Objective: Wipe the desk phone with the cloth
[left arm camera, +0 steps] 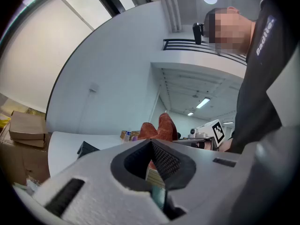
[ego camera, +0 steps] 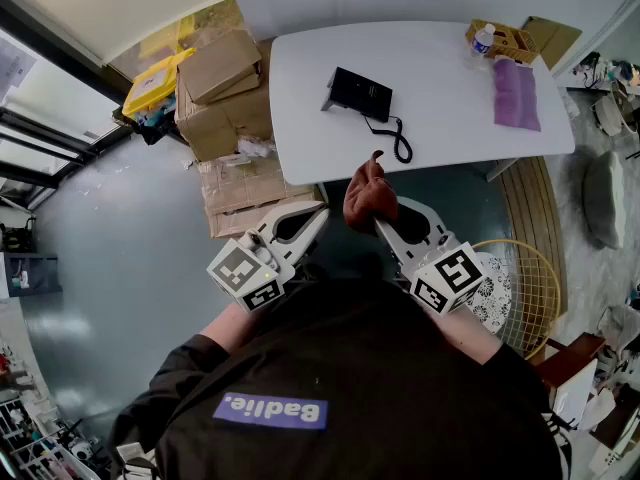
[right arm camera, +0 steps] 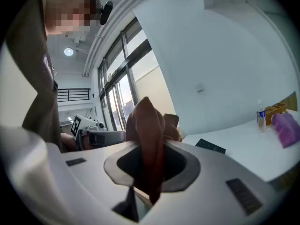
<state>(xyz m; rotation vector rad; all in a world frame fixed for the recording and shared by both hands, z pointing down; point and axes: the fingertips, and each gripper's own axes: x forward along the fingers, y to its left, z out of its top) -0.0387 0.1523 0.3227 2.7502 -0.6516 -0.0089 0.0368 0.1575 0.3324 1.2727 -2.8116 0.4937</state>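
The black desk phone point(ego camera: 358, 93) sits on the white table point(ego camera: 450, 118), its coiled cord point(ego camera: 400, 146) trailing toward the near edge. Both grippers are held in front of the person's chest, short of the table. My right gripper point(ego camera: 383, 223) is shut on a brown cloth point(ego camera: 368, 196), which stands up bunched above its jaws point(right arm camera: 147, 123). My left gripper point(ego camera: 318, 213) is beside it, shut with nothing between its jaws point(left arm camera: 151, 144). From the left gripper view the cloth point(left arm camera: 160, 126) shows just beyond the tips and the phone point(left arm camera: 86, 149) lies far left. The right gripper view shows the phone point(right arm camera: 211, 146) on the table.
A purple bag point(ego camera: 516, 93) and a cardboard tray with a water bottle point(ego camera: 484, 38) sit at the table's right end. Stacked cardboard boxes point(ego camera: 225, 88) stand left of the table. A wire-frame chair point(ego camera: 525, 278) is at my right.
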